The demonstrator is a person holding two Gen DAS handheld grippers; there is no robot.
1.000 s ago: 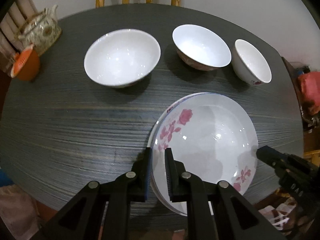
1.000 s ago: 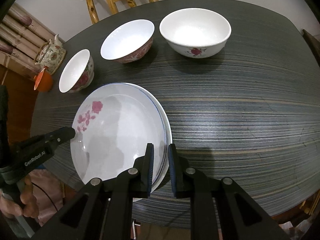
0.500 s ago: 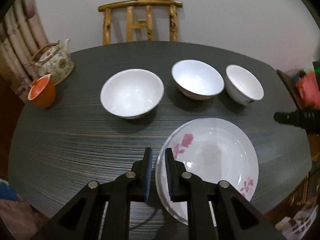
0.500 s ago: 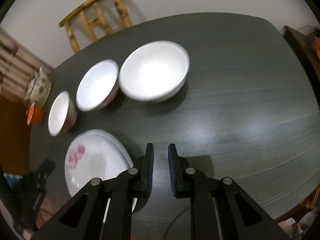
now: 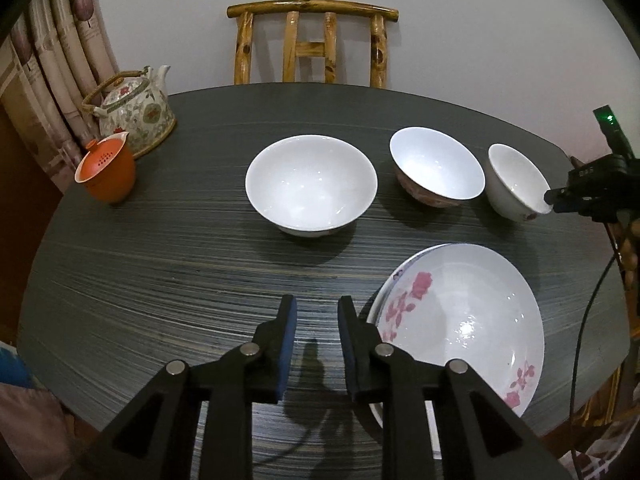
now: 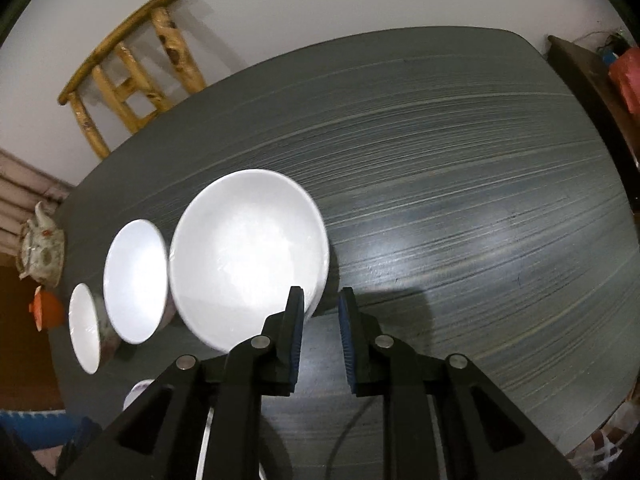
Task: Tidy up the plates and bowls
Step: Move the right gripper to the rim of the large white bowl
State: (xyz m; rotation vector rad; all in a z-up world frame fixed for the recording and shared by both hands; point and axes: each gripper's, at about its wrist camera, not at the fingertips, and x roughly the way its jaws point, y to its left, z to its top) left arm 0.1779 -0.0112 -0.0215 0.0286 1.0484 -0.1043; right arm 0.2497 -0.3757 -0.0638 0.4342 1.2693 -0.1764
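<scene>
Glazed white ware set out on a dark striped table (image 5: 160, 264). Noted in the left wrist view: three bowls in a row across the far half, graded by size — large white bowl (image 5: 311, 186), medium bowl with a red-patterned outside (image 5: 437, 168), small bowl (image 5: 516, 182) — each apart from its neighbour, none nested. Judged a deliberate line-up by size, ready for nesting small into large.

Flowered plate (image 5: 460, 320) lying at the near right edge, resting on a second plate whose blue-lined rim shows beneath it; plates therefore already stacked, bowls not yet.

Left gripper (image 5: 316, 320) just left of the plate stack, over bare table, jaws opening with nothing between them. Right gripper (image 6: 321, 312) angled steeply down beside the near rim of the large white bowl (image 6: 248, 252), jaws likewise opening and empty; left finger overlapping the rim in the picture, contact not confirmable. Same gripper seen from the left wrist view at the far right, close to the small bowl.

Off-task items kept clear at the far left: floral teapot (image 5: 134, 116) and orange lidded cup (image 5: 106, 170) — wooden chair (image 5: 312, 40) behind.

Risk judged: slick glazed rims, thin edges, narrow pads.
</scene>
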